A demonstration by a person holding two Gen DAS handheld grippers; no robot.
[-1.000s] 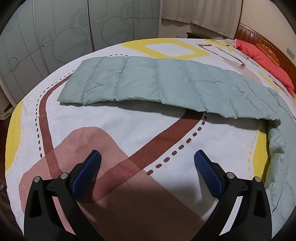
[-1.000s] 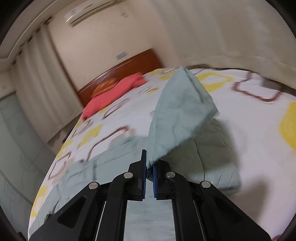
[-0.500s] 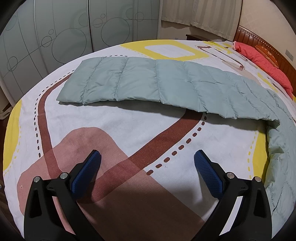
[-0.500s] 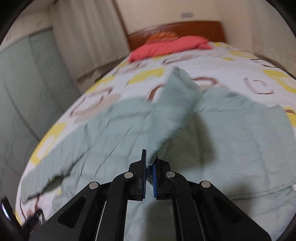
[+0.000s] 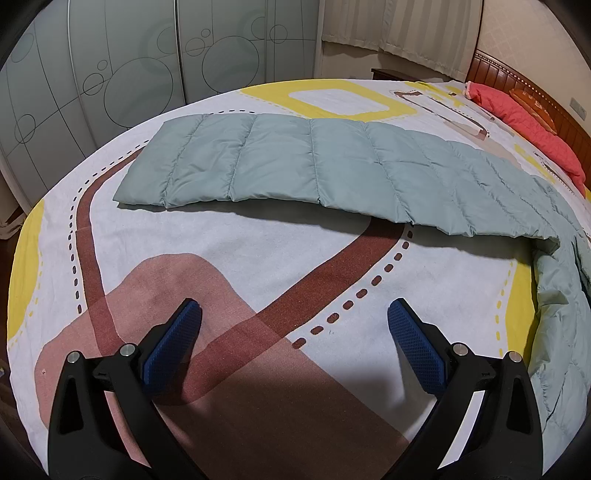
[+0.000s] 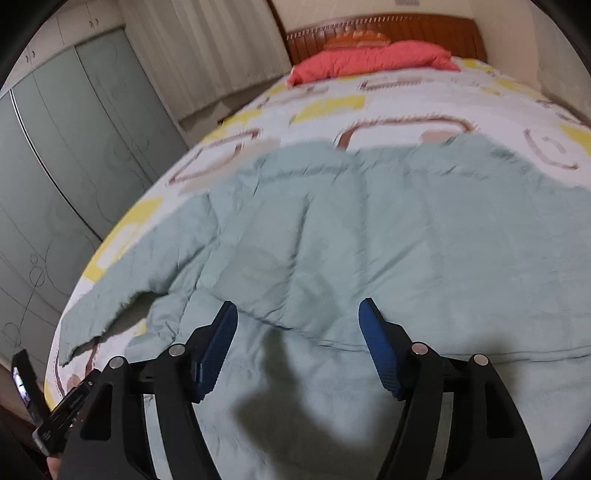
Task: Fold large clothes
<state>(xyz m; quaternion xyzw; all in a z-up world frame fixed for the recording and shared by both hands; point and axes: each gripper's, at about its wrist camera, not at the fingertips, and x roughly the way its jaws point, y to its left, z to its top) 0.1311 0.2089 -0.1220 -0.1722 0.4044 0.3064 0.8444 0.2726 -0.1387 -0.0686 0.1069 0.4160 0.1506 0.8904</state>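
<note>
A large pale-green quilted down coat lies on the bed. In the left wrist view one long quilted part (image 5: 306, 162) stretches flat across the bed, and more of the coat bunches at the right edge. My left gripper (image 5: 293, 345) is open and empty above bare bedsheet, well short of the coat. In the right wrist view the coat's body (image 6: 369, 236) lies folded over itself in front of my right gripper (image 6: 297, 345), which is open and empty just above the fabric.
The bedsheet (image 5: 258, 251) has brown, pink and yellow patterns. A red pillow (image 6: 373, 59) lies by the wooden headboard (image 6: 406, 29). Frosted wardrobe doors (image 5: 110, 66) stand beyond the bed's foot. A phone-like device (image 6: 26, 384) shows at the lower left.
My right gripper swung across the bed with a flap of the coat, laid it over the body and opened, letting go. The left gripper stayed still and open.
</note>
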